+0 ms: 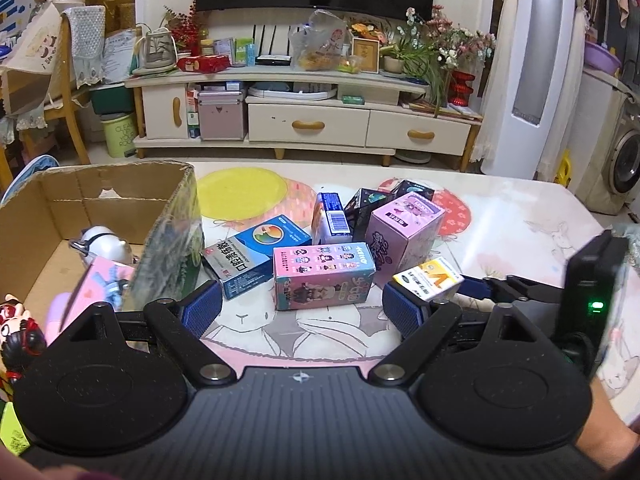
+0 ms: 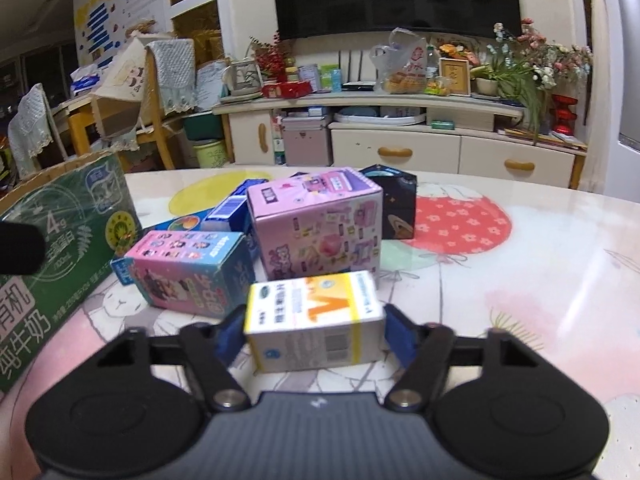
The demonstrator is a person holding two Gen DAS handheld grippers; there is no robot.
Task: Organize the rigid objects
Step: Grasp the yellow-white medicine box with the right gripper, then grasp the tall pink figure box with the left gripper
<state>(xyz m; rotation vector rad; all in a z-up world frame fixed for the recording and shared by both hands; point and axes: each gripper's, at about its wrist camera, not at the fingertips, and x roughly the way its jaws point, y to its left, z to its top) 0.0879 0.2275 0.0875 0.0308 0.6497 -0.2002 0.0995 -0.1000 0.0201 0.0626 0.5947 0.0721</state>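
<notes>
Your table (image 2: pixel 520 280) had a glossy cartoon-print cover. Directly on it sat the cardboard carton (image 1: pixel 120 200) at left, a pink box (image 2: pixel 192 272) lying flat, a taller pink box (image 2: pixel 320 228), a dark box (image 2: pixel 396 208), blue boxes (image 1: pixel 256 256), and a yellow-white box (image 2: pixel 316 316).

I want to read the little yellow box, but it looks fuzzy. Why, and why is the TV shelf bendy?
Right wrist view: the yellow box sits very close to the lens, so it is soft. Left wrist view: it looks sharper. Both views: the fisheye lens bows the TV shelf; the table shows lamp glare.
</notes>
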